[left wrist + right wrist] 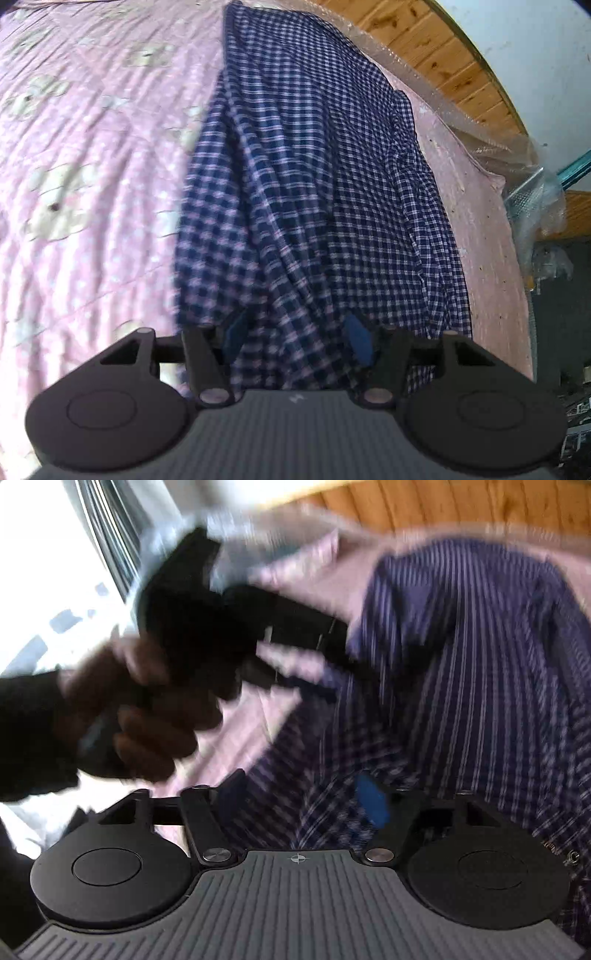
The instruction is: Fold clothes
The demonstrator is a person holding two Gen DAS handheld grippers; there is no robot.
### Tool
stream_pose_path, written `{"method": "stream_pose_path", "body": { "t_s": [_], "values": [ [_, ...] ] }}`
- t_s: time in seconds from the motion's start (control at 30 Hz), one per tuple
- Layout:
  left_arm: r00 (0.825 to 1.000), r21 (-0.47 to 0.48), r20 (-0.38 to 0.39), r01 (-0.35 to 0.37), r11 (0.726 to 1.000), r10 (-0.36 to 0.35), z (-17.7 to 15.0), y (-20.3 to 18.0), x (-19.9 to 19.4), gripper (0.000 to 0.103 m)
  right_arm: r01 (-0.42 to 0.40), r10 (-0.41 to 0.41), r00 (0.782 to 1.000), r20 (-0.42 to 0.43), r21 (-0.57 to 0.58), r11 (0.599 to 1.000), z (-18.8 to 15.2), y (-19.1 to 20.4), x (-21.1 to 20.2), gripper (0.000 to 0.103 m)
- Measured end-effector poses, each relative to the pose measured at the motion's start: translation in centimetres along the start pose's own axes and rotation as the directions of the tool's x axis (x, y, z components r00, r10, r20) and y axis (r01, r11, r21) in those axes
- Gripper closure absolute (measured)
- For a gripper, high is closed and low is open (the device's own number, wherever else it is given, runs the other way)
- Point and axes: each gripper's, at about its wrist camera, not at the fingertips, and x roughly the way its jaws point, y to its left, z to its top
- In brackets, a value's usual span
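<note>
While the navy-and-white checked shirt [317,192] lies rumpled along the right-hand side of the bed, both tongs are down at its near edge. The bed wears a pink quilted bedspread [92,177] printed with pale bears, and the shirt stretches from near to far across it, bunched into long folds, with its far end close to the wooden headboard [443,55].

From the left wrist view, the left tongs [295,338] stand spread, blue pads apart, with a ridge of checked cloth running between them; the pads do not look pressed onto it.

From the right wrist view, badly blurred, the right tongs [306,801] are likewise parted over the shirt's near folds, cloth lying between the fingers, no squeeze visible. Farther left in that view a hand [147,716] in a dark sleeve [26,734] grips the other black tool above the bedspread.
</note>
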Motion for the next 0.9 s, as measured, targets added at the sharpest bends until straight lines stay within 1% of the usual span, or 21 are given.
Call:
{"method": "stream_pose_path", "body": {
  "t_s": [0.03,0.1,0.17,0.23,0.27,0.3,0.33,0.37,0.4,0.43,0.47,0.5,0.53,0.6,0.7,0.73,0.77,0.8,0.83,0.87,0.9],
  "values": [
    [1.0,-0.002,-0.002,0.002,1.0,-0.002,0.3,-0.3,0.4,0.046,0.013,-0.013,0.999,-0.04,-0.003,1.0,0.1,-0.2,0.9,0.094],
    [0.999,-0.013,0.006,0.047,0.999,-0.047,0.8,-0.5,0.3,0.046,0.037,-0.038,0.998,-0.04,-0.012,0.999,0.4,-0.1,0.7,0.098],
    [0.997,-0.02,0.013,0.073,0.997,-0.072,1.3,-0.5,0.1,0.044,0.024,-0.024,1.0,0.02,-0.038,0.999,0.8,0.5,-0.7,0.098],
    [0.999,-0.025,0.016,0.028,0.999,-0.027,1.5,-0.1,0.2,0.043,0.018,-0.013,0.997,0.079,-0.064,0.998,1.1,1.1,-2.0,0.098],
    [1.0,-0.031,0.017,0.007,0.999,-0.006,1.8,0.3,0.4,0.043,0.016,-0.008,0.994,0.108,-0.077,0.997,1.2,1.4,-2.7,0.096],
    [1.0,-0.039,0.016,-0.008,0.999,0.008,2.0,0.6,0.8,0.043,0.022,-0.011,0.991,0.135,-0.08,0.997,1.3,1.6,-3.2,0.07],
    [1.0,-0.045,0.015,-0.023,0.999,0.023,2.2,0.7,1.2,0.043,0.068,-0.062,0.988,0.142,-0.039,0.997,1.1,0.8,-2.9,0.049],
    [0.999,-0.046,0.014,-0.033,0.998,0.034,2.5,0.7,1.5,0.043,0.116,-0.113,0.986,0.126,-0.01,0.993,0.9,0.1,-2.2,0.021],
    [0.999,-0.039,0.014,-0.034,0.999,0.035,2.8,0.6,1.7,0.043,0.152,-0.152,0.983,0.104,0.013,0.988,0.6,-0.6,-1.5,0.028],
    [0.999,-0.033,0.015,-0.035,0.999,0.036,3.1,0.5,1.9,0.043,0.131,-0.132,0.989,0.06,0.017,0.991,0.3,-1.1,-0.6,0.041],
    [0.999,-0.026,0.015,-0.037,0.999,0.037,3.4,0.5,2.0,0.043,0.116,-0.116,0.993,0.023,0.017,0.993,0.1,-1.5,0.1,0.068],
    [0.999,-0.019,0.016,-0.038,0.999,0.038,3.7,0.4,2.2,0.043,0.123,-0.123,0.992,0.023,-0.009,0.992,0.2,-1.0,0.2,0.088],
    [0.999,-0.01,0.019,-0.037,0.999,0.037,4.0,0.3,2.2,0.043,0.126,-0.125,0.992,0.028,-0.04,0.991,0.4,-0.4,0.1,0.093],
    [0.999,0.01,0.037,-0.026,1.0,0.025,4.7,-0.1,1.6,0.043,0.095,-0.083,0.993,0.087,-0.141,0.985,1.7,2.4,-1.0,0.094],
    [0.998,0.008,0.059,-0.027,1.0,0.027,6.0,1.1,0.6,0.04,0.055,-0.008,0.988,0.157,-0.293,0.954,3.5,6.6,-2.6,0.094],
    [0.998,0.003,0.052,-0.045,0.999,0.045,6.3,1.8,0.7,0.039,0.025,0.02,0.992,0.127,-0.341,0.94,3.8,7.8,-1.9,0.094],
    [0.997,0.001,0.038,-0.061,0.998,0.061,6.6,2.5,0.9,0.039,-0.011,0.04,0.997,0.071,-0.366,0.93,3.6,8.4,-0.8,0.093],
    [0.997,0.009,0.008,-0.072,0.997,0.072,6.8,3.0,1.4,0.039,-0.013,0.024,0.999,0.022,-0.383,0.924,3.2,8.7,0.9,0.089],
    [0.996,0.025,-0.025,-0.079,0.997,0.08,7.0,3.3,2.0,0.041,0.008,-0.016,1.0,-0.017,-0.396,0.918,2.6,8.7,2.6,0.072],
    [0.995,0.048,-0.049,-0.083,0.995,0.085,7.2,3.5,2.5,0.041,0.014,-0.042,0.997,-0.064,-0.393,0.919,2.2,8.5,3.8,0.07],
    [0.995,0.08,-0.053,-0.076,0.994,0.08,7.3,3.4,2.7,0.041,0.017,-0.062,0.993,-0.104,-0.385,0.923,1.9,8.2,4.8,0.072]
  ]
}}
